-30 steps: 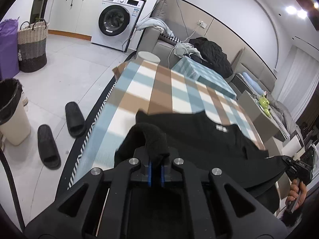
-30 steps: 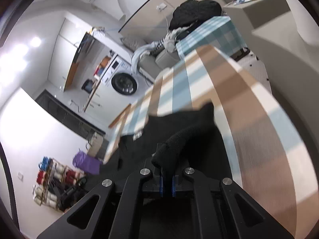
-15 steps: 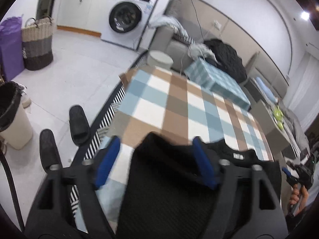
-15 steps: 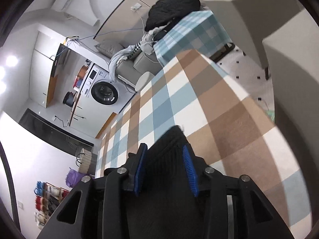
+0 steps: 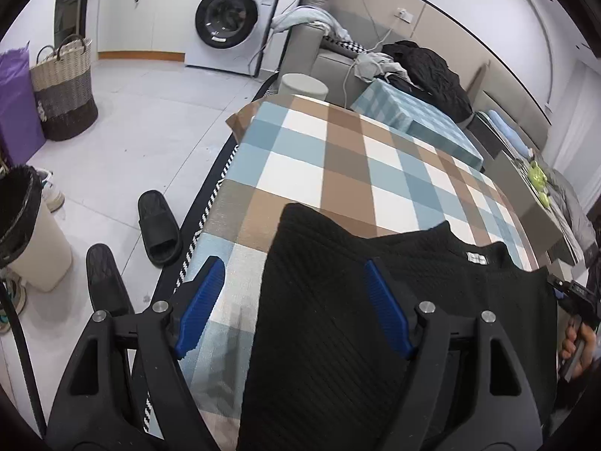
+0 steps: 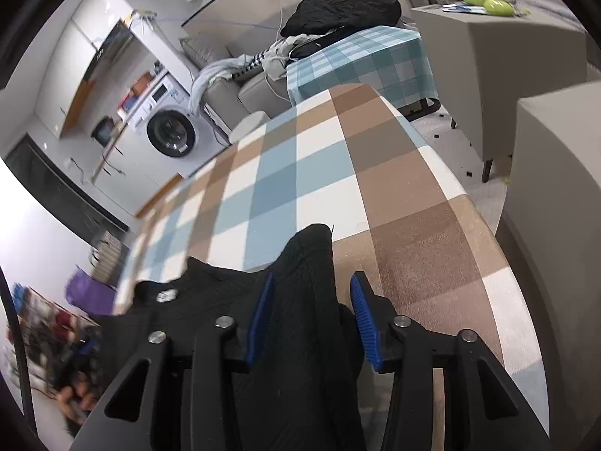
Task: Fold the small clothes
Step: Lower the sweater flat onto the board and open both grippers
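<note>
A black ribbed knit garment lies flat on the near part of the checked table, its white neck label toward the far side. My left gripper is open, its blue pads spread wide over the garment's left corner, touching nothing. In the right wrist view the same garment lies on the table. My right gripper is open over the garment's right corner, blue pads on either side of the cloth.
Black slippers and a bin stand on the floor at left. A washing machine, a woven basket, a sofa with piled clothes and a second checked table lie beyond. Grey seats flank the right edge.
Both grippers were shut on bunched corners of the garment a second ago. They have since opened and let go, and the garment now lies flat on the table.
</note>
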{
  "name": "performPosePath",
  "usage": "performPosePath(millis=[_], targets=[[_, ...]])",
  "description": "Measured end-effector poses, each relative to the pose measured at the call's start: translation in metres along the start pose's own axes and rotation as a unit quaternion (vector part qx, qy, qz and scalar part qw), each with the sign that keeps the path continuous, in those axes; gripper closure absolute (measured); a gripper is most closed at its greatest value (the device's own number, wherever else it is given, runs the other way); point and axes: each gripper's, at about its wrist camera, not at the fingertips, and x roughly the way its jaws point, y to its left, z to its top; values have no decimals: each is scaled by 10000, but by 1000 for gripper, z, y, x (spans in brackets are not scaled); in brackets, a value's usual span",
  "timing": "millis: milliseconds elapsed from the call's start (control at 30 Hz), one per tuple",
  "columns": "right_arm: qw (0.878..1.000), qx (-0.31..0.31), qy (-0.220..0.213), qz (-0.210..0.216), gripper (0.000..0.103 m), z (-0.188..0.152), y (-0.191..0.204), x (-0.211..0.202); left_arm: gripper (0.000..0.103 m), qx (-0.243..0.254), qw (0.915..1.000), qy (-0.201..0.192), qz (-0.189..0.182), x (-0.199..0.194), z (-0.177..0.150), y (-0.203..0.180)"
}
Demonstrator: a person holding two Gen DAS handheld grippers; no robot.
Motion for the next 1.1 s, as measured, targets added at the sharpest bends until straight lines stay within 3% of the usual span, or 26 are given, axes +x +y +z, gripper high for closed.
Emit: performPosePath(millis=[100, 267, 333, 400, 467, 733, 800, 933, 1000, 1100], targets=[[9996, -92, -126, -242, 94, -1, 1, -1, 29, 50, 9999, -79, 65, -11, -6, -2], [9986, -22, -380, -362, 97, -1, -8, -16, 29, 78, 9998, -165, 128, -33, -19, 1], [9992, 101, -330, -210, 90, 0, -11, -22, 29, 108, 9995, -210, 188, -45, -25, 1], [9995, 240, -198, 56, 70, -3, -12, -30, 29, 188, 9994, -250, 175, -58, -34, -3], [9995, 110, -292, 103, 57, -12, -7, -44, 29, 233, 9990, -325, 212, -73, -43, -7], [9987, -505, -16, -58, 55, -82, 15, -90, 26, 520, 9974, -489, 96, -132, -101, -30], [9982, -600, 8, -37, 46, -102, 18, -98, 24, 556, 9974, -451, -25, -141, -117, -35], [9963, -852, 95, 30, 40, -141, 24, -110, 22, 920, 9952, -285, -166, -154, -154, -53], [9968, -790, 95, 41, 31, -154, 22, -114, 21, 1038, 9941, -226, -224, -157, -169, -60], [9975, -692, 72, -97, 27, -170, 18, -121, 20, 1088, 9936, -188, -255, -158, -186, -65]])
